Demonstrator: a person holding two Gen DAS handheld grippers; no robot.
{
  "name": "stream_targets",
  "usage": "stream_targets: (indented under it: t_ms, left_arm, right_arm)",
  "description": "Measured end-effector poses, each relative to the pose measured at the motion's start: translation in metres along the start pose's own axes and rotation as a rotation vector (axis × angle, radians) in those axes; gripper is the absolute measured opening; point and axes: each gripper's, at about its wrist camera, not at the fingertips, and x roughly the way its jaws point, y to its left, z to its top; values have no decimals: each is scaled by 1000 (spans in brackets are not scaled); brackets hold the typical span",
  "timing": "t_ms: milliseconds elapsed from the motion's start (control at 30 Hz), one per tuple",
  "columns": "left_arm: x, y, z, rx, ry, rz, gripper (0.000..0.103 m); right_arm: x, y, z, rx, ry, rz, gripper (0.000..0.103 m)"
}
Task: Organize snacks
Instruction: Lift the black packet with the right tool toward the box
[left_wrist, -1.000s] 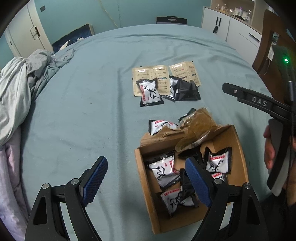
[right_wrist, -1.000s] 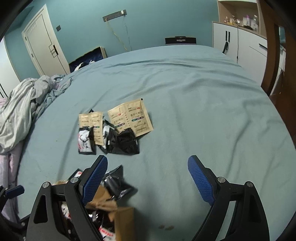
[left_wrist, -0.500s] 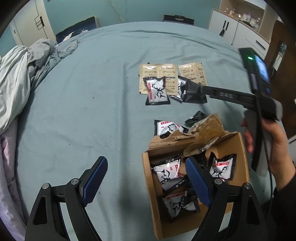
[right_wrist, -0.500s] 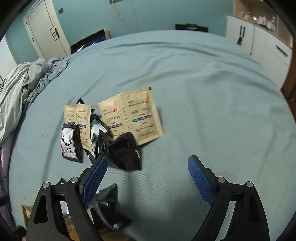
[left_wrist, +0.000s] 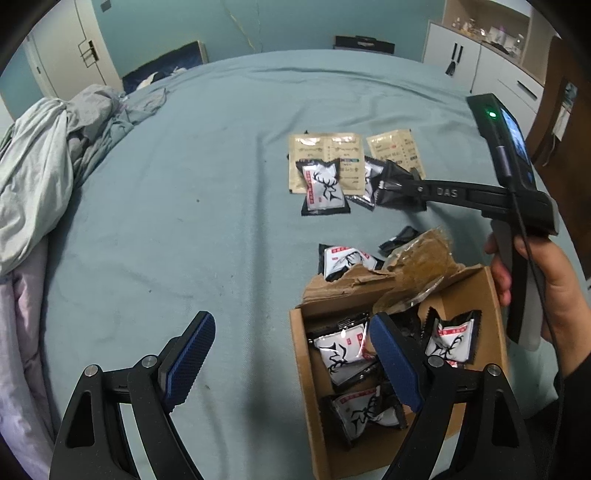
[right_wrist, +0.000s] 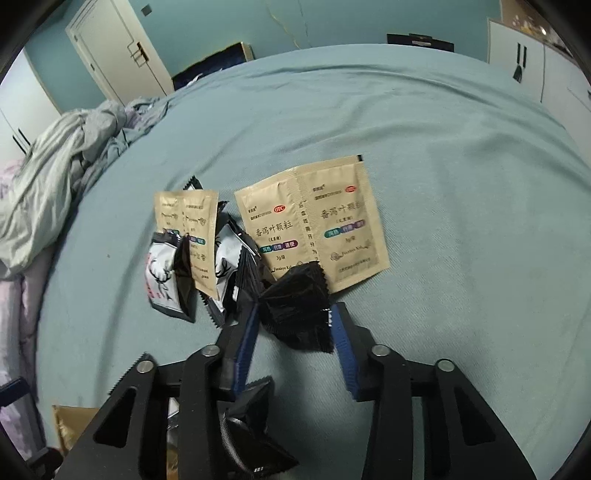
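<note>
Right gripper (right_wrist: 293, 325), fingers closing around a crumpled black foil snack packet (right_wrist: 295, 314) mid-bed (right_wrist: 443, 147) for sorting, while the left gripper (left_wrist: 291, 365), fingers wide and empty, hovers by the torn brown cardboard box (left_wrist: 306, 387).

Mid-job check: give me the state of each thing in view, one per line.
Right gripper: jaws closing, black packet between them.
Black packet: lying on the bed, crumpled, between the pads.
Left gripper: open, empty, over the box edge.
Cardboard box: open, torn flap, several packets inside.
Tan sachets: flat on the bed, sealed.
Deer-print packet: lying on a sachet.
</note>
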Motion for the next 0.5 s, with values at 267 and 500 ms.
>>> stream_targets:
  t_ms: [267,500]
  left_arm:
    - [-13,-12,-4,53,-60,40,87]
    - [-26,-13,-12,41,-67,30,87]
  right_arm:
    - [-66,-10,-23,110,-103,30,37]
    - [-146,1,-66,111,-212,20,37]
